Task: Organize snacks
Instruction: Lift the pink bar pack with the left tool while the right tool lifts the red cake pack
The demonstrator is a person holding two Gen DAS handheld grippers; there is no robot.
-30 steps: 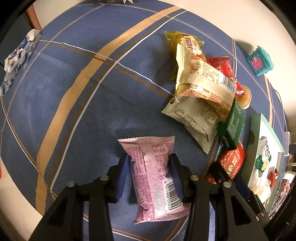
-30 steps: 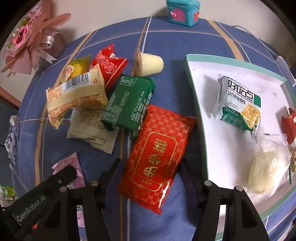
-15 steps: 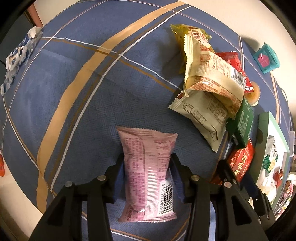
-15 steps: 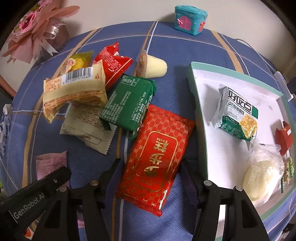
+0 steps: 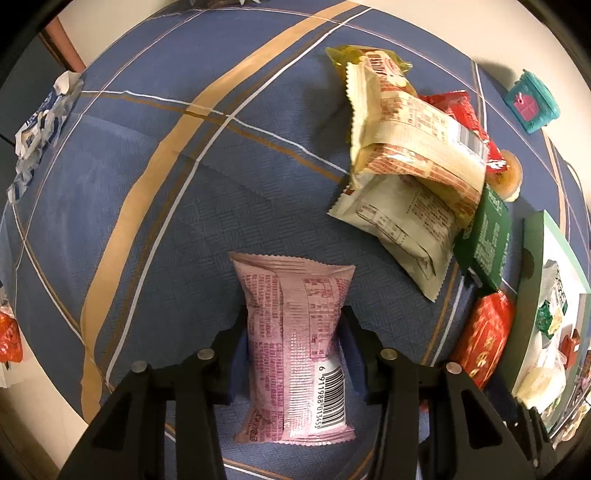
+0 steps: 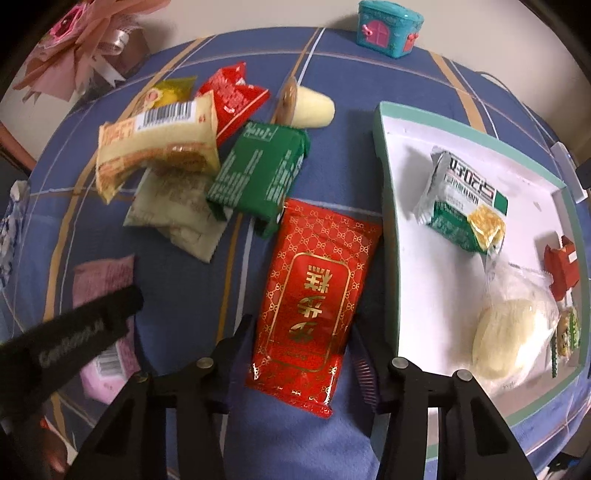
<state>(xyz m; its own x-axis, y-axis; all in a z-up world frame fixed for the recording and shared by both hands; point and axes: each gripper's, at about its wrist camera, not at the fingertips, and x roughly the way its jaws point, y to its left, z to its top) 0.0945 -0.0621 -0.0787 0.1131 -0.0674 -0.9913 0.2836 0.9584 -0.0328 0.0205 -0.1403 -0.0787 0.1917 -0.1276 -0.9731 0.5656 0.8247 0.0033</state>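
Note:
My left gripper (image 5: 295,317) points straight down at the blue cloth, and its jaws are closing tighter on a pink snack packet (image 5: 295,280) that they grip by its long sides. The same pink packet (image 6: 103,277) shows blurred at the left of the right wrist view. My right gripper (image 6: 303,325) straddles a red and gold packet (image 6: 314,273) beside the tray (image 6: 391,184). Its jaws are closing, and both pads meet the packet's edges.
A pile lies beyond both grippers: beige packets (image 5: 413,136), a green packet (image 6: 258,177), a small red packet (image 6: 232,96), a jelly cup (image 6: 310,107). The tray holds a green-white packet (image 6: 461,206) and a bagged bun (image 6: 513,339). A teal toy house (image 6: 388,27) stands at the back.
The right jaws have narrowed onto the red packet and that hand has slid a little across the table. The pink packet has straightened between the left fingers.

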